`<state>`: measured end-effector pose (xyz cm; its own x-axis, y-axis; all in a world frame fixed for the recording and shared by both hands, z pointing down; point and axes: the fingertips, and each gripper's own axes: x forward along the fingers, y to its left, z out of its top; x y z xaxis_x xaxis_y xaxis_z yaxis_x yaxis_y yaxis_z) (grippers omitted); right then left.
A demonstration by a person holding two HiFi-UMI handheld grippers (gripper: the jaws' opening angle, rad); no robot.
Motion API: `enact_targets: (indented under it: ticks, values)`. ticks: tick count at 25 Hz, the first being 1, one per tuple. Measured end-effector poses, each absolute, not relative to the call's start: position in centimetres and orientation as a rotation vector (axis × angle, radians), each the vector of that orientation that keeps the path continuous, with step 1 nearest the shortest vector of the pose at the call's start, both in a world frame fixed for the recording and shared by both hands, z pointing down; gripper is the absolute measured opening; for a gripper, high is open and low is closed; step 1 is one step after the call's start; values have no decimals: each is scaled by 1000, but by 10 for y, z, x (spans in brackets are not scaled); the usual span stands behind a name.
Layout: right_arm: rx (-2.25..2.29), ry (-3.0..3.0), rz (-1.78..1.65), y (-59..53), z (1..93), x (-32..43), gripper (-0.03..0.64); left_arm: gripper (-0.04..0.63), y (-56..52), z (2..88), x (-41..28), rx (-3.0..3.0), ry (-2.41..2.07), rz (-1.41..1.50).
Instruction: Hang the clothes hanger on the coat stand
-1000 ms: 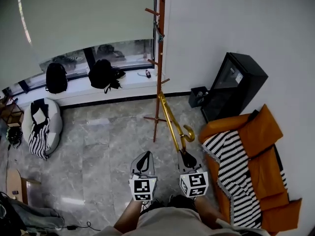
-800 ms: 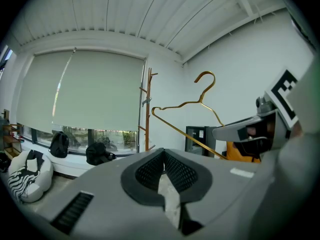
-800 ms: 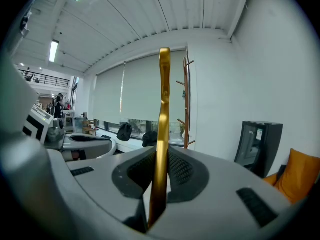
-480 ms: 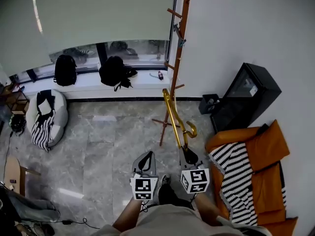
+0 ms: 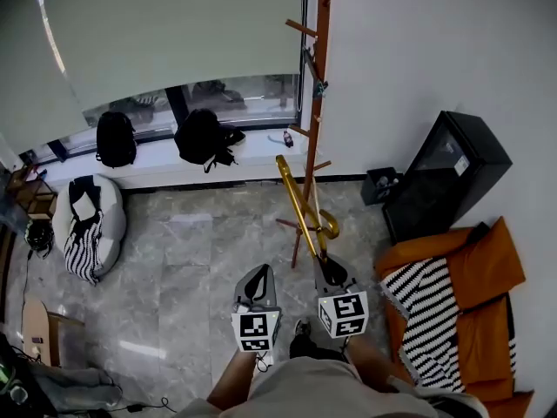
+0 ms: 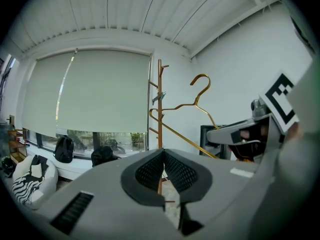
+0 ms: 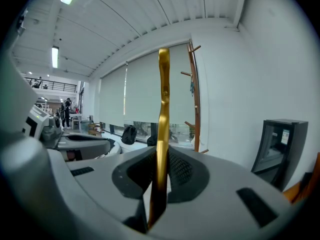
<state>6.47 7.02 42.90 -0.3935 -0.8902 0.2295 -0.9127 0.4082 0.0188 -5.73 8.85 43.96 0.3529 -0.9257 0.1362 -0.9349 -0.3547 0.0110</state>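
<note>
A gold metal clothes hanger [image 5: 300,205] sticks up and forward from my right gripper [image 5: 331,273], which is shut on one end of it. In the right gripper view the hanger [image 7: 162,114] runs straight up between the pads of the right gripper [image 7: 161,156]. The wooden coat stand [image 5: 315,103] rises just beyond the hanger, against the white wall, with short pegs along its pole. My left gripper [image 5: 255,287] is beside the right one, shut and empty. In the left gripper view, the hanger's hook [image 6: 200,84] shows just right of the stand [image 6: 159,99].
A black cabinet [image 5: 444,177] stands right of the stand. An orange sofa [image 5: 470,268] with a striped cloth is at the lower right. Two black backpacks [image 5: 202,136] sit on the window ledge, and a white beanbag [image 5: 87,225] is at the left. Grey marble floor lies below.
The person has stepped closer to the coat stand. The hanger's far end now overlaps the stand's lower pole. Both grippers keep the same hold and spacing.
</note>
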Motion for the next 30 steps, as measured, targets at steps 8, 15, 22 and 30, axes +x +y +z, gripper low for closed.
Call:
enact_targets:
  ticks: [8, 15, 22, 30]
  values:
    - [1550, -2482, 169, 5, 432, 73, 34, 11, 21, 444, -37, 2505, -1728, 212]
    - [1514, -2477, 204, -34, 451, 80, 34, 11, -10, 456, -36, 2449, -1763, 218]
    - [1468, -2479, 233, -60, 465, 60, 34, 11, -34, 470, -57, 2392, -1774, 214]
    - [1482, -2454, 246, -118, 467, 48, 34, 11, -111, 479, -60, 2450, -1683, 232]
